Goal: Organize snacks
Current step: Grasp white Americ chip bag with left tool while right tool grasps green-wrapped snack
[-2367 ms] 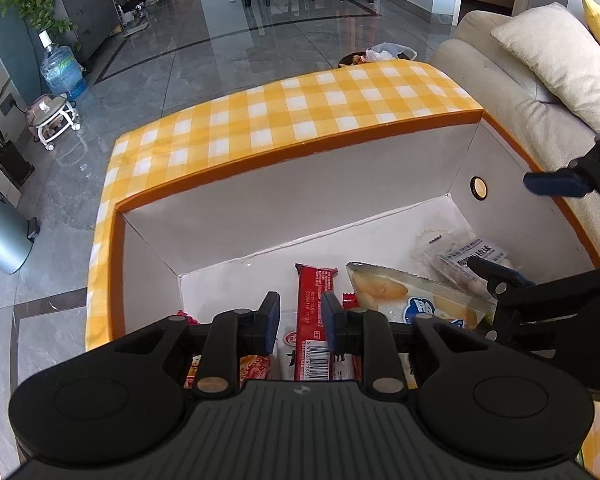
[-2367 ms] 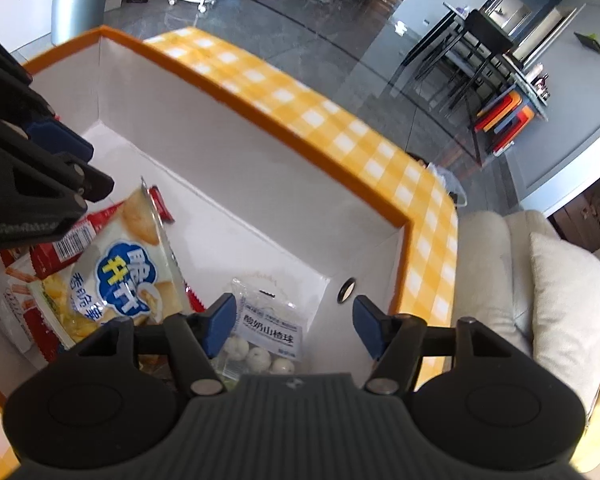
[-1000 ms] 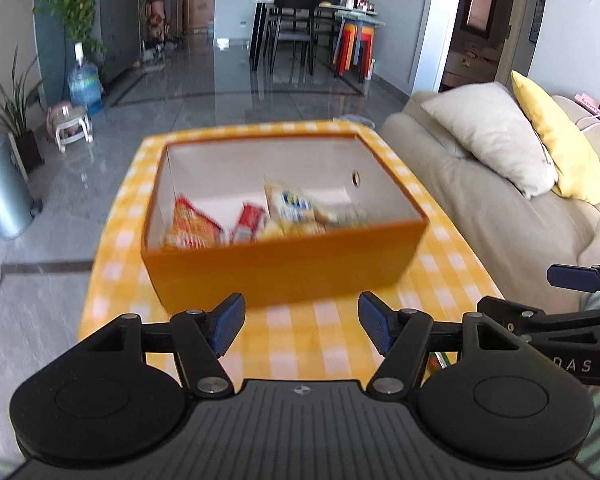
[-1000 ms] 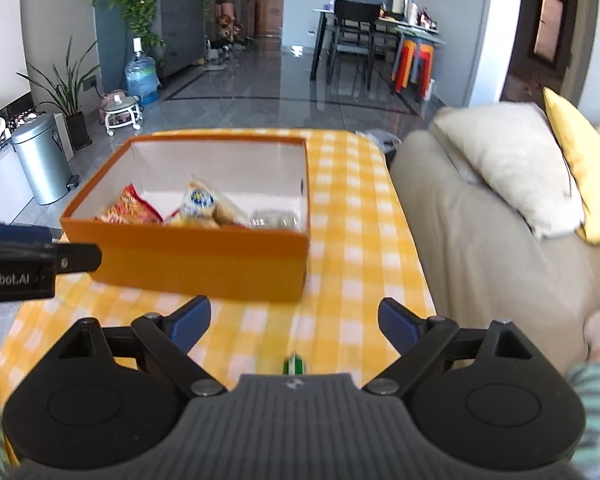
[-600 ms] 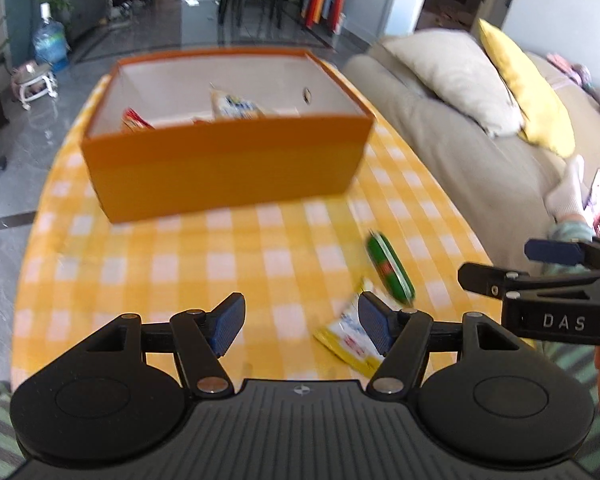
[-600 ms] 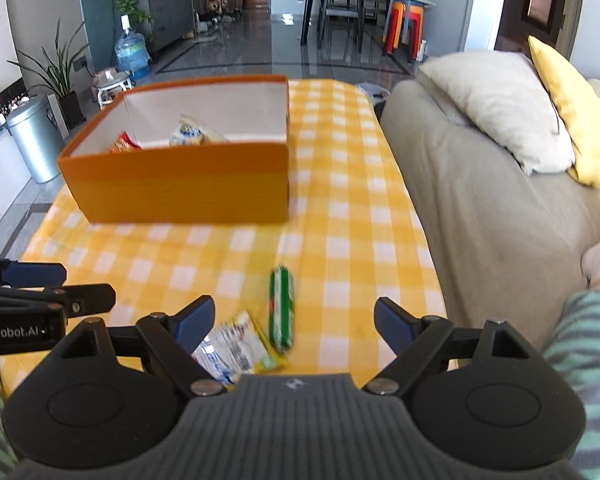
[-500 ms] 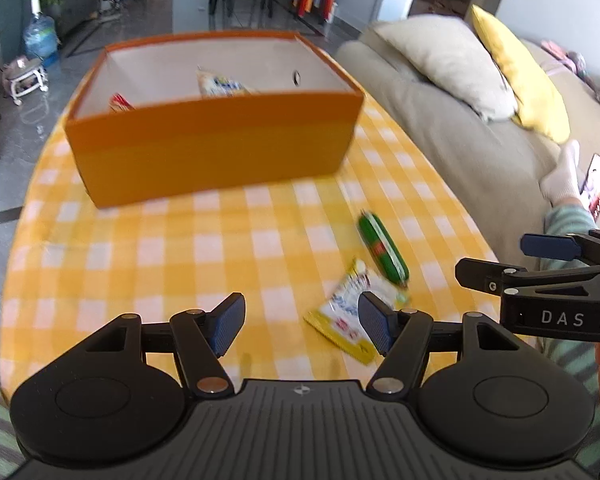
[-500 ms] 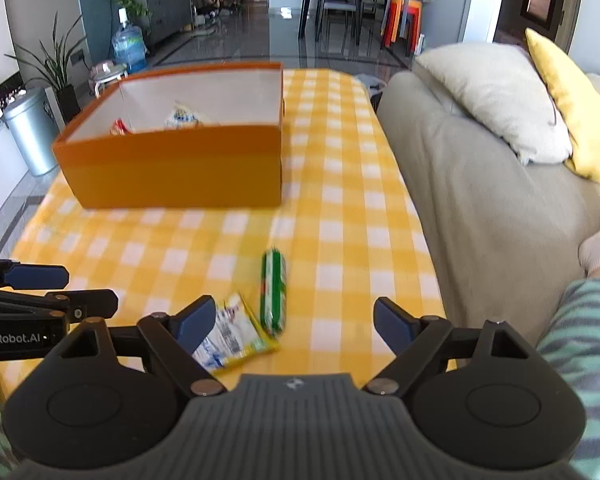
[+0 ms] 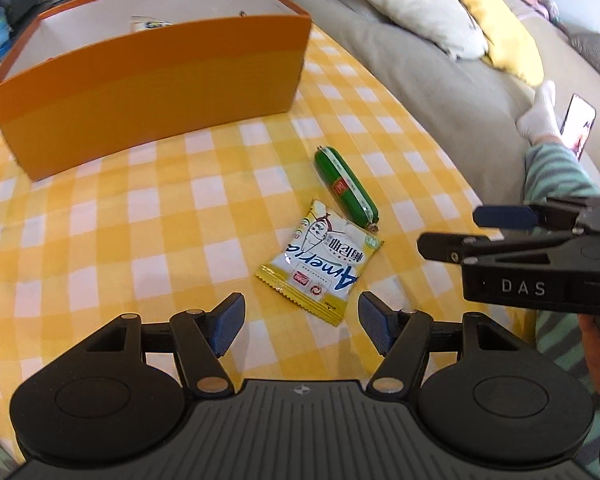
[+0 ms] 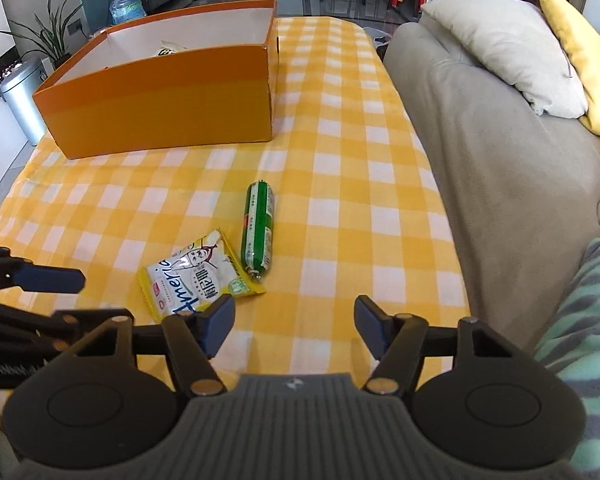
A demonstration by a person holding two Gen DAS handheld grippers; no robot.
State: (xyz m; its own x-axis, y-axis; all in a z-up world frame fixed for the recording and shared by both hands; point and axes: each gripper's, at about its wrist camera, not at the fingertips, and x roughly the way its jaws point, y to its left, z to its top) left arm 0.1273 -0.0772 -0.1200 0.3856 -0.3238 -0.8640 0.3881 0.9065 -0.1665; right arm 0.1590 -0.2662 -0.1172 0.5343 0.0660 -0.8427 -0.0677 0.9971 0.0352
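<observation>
L wrist view: my left gripper (image 9: 300,320) hangs low over the worktop (image 9: 148,216), jaws wide apart, nothing btw them. Yellow snack packet (image 9: 320,258) lies flat just ahead, slightly R of centre. Green sausage stick (image 9: 346,186) beyond it, its near end touching or just overlapping the packet's far corner; can't tell which. Stick's long axis runs diagonal: far end up-left twd the orange box (image 9: 152,80), near clipped end down-right. Packet sits rotated like a diamond, one corner twd me. My right gripper (image 9: 448,230) shows at R edge, jaws apart, empty.

R wrist view: right gripper (image 10: 294,320) also spread, empty, aimed at bare cloth R of both snacks. Packet (image 10: 200,280) just ahead-left of my L fingertip (image 10: 220,316); stick (image 10: 258,230) here reads nearly straight away from me, top end twd box (image 10: 160,112), which sits well apart w/ a few snacks inside.

Risks (judgement): packet is thin + flat, so jaws may skid over the foil or pinch tablecloth w/ it. Stick is round, could roll if nudged or gripped off-centre. B/c they touch, lifting one likely drags the other. Both grippers converging = collision chance.
</observation>
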